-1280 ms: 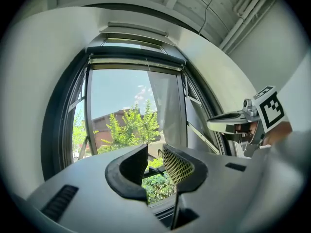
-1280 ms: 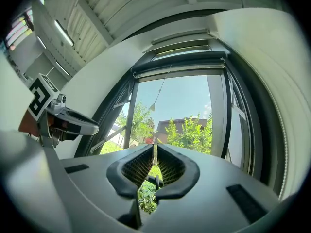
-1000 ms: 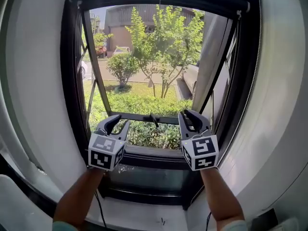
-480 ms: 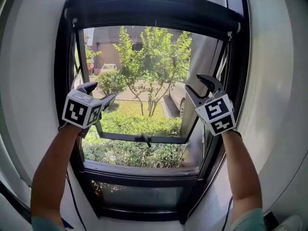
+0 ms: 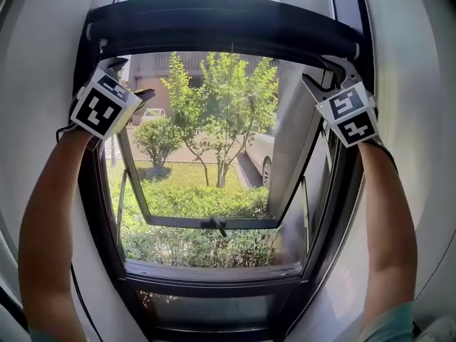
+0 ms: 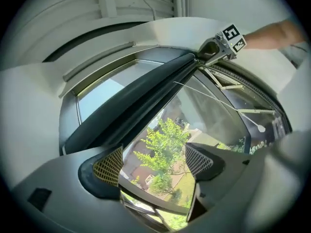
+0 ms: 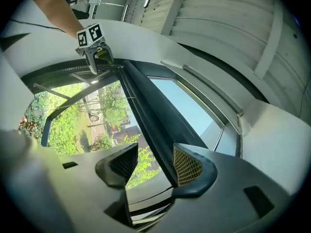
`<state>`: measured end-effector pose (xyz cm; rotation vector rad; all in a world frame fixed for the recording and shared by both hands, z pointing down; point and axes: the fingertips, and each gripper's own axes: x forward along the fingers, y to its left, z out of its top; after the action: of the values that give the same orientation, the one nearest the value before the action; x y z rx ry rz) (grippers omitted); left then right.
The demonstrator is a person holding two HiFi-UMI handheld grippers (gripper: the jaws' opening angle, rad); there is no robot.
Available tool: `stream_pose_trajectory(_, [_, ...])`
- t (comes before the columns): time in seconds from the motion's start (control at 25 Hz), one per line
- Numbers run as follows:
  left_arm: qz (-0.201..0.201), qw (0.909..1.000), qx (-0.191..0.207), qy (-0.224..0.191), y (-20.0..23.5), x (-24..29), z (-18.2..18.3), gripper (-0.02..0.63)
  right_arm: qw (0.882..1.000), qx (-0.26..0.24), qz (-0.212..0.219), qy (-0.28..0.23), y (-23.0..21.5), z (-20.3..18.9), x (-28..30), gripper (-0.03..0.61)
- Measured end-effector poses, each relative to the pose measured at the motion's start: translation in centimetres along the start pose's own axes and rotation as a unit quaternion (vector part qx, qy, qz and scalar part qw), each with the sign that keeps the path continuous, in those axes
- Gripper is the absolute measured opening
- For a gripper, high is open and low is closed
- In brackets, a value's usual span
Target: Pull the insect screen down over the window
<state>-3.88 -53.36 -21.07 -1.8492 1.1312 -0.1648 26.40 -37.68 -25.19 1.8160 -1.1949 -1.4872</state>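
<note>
1. The left hand-held gripper (image 5: 132, 78) is raised to the upper left corner of the window frame (image 5: 91, 212); its jaws are opening and already wide; in the left gripper view (image 6: 155, 161) only the garden shows between the pads, which press on nothing.
2. The right hand-held gripper (image 5: 324, 73) is up at the upper right corner; its jaws are opening too and stand wide; in the right gripper view (image 7: 155, 164) the dark bar runs up from between the pads, which are not clamped on it.
3. The insect screen (image 5: 221, 27) is rolled up in that dark bar across the top of the window, with the opening below uncovered; both hand-held grippers sit just under its two ends.
4. From the left gripper view I see the insect screen (image 6: 136, 96) as a long dark strip reaching to the right hand-held gripper (image 6: 214, 50); the right gripper view shows the same strip (image 7: 155, 106) leading to the left one (image 7: 97, 52).
5. The glass sash (image 5: 214, 221) is tilted outward; its handle (image 5: 219, 226) sits on the bottom rail.
6. Beyond it I see a tree (image 5: 228, 98), a lawn (image 5: 185, 187) and a parked car (image 5: 260, 152).
</note>
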Motion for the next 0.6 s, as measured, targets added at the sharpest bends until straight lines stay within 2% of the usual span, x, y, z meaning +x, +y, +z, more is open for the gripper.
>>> stream_pose_trajectory(0.16, [0.012, 0.9975, 0.068, 0.013, 2.1, 1.3, 1.2, 0.403, 0.998, -0.057, -0.023, 0.027, -2.4, -0.2, 1.4, 0.212])
stream_pose_trajectory(0.44, [0.028, 0.9873, 0.146, 0.055, 4.6, 3.7, 1.0, 0.408, 0.989, -0.131, 0.020, 0.057, -1.4, -0.4, 4.1, 0.213])
stream_pose_trajectory(0.6, [0.025, 0.9824, 0.170, 0.072, 4.9, 5.0, 0.3, 0.419, 0.982, -0.162, 0.046, 0.081, -0.6, -1.4, 5.0, 0.213])
